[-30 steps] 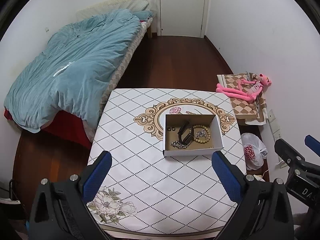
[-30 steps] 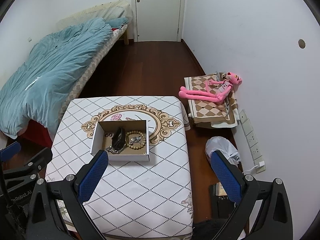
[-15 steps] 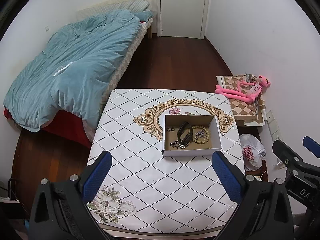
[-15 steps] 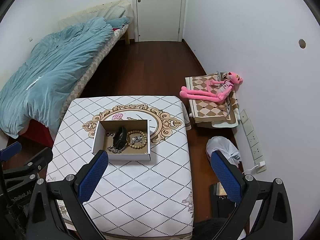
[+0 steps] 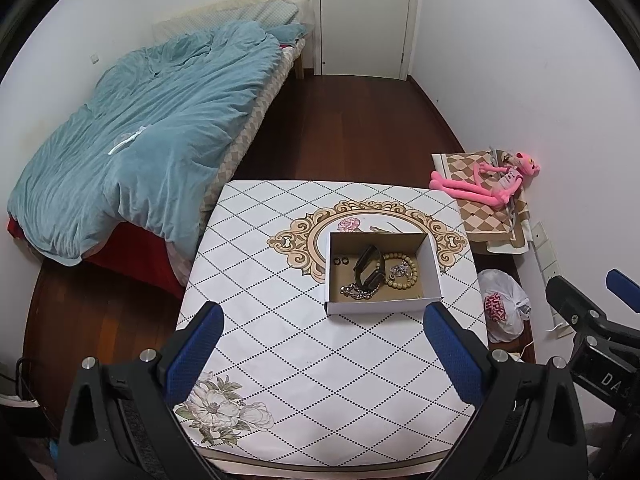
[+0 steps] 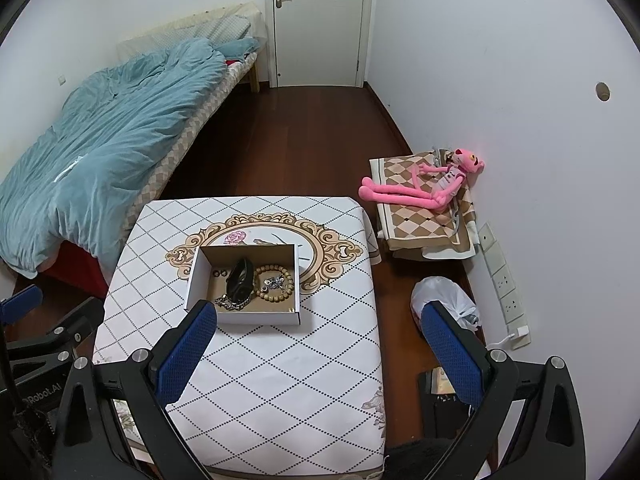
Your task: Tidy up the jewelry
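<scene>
Both grippers, left (image 5: 320, 344) and right (image 6: 316, 338), are hanging spread wide and empty over the tabletop's (image 5: 280, 344) near edge; I'm seeing all the jewelry (image 5: 376, 272) sitting gathered inside the box (image 5: 434, 270) toward the far right corner.

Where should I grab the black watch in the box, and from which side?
Probably from straight above, pinching across the strap of the watch near its upper end. It lies flat among the chain and beads, and the box walls block a sideways approach.
</scene>
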Demonstrator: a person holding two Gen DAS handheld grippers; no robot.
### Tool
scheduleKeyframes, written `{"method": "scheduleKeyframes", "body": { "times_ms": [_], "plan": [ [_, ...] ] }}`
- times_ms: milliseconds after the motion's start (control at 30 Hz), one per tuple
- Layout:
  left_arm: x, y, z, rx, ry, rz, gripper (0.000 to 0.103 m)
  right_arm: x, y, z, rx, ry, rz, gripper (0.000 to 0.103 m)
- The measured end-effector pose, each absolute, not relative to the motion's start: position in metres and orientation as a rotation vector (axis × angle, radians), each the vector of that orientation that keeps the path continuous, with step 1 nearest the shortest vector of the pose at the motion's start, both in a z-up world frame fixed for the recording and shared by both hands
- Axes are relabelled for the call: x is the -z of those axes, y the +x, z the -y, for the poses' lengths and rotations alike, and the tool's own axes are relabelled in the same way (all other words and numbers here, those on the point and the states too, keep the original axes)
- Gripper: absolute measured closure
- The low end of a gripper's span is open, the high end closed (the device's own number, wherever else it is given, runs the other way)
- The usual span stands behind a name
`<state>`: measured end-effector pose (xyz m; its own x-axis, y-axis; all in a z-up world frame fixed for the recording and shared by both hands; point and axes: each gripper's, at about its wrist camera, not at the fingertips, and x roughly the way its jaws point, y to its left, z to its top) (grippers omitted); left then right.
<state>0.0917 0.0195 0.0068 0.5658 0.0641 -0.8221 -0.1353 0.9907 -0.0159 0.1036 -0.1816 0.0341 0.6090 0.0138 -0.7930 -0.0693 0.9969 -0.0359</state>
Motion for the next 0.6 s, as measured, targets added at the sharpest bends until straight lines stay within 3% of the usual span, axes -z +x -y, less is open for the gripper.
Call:
{"method": "scheduleKeyframes", "body": {
  "times_ms": [600],
  "plan": [
    [-0.012, 0.0941, -0.0179, -0.115, -0.081, -0.96, 0.001, -0.0348, 0.1033, 0.1804, -0.052, -0.065, -0.917, 0.0]
  ]
}}
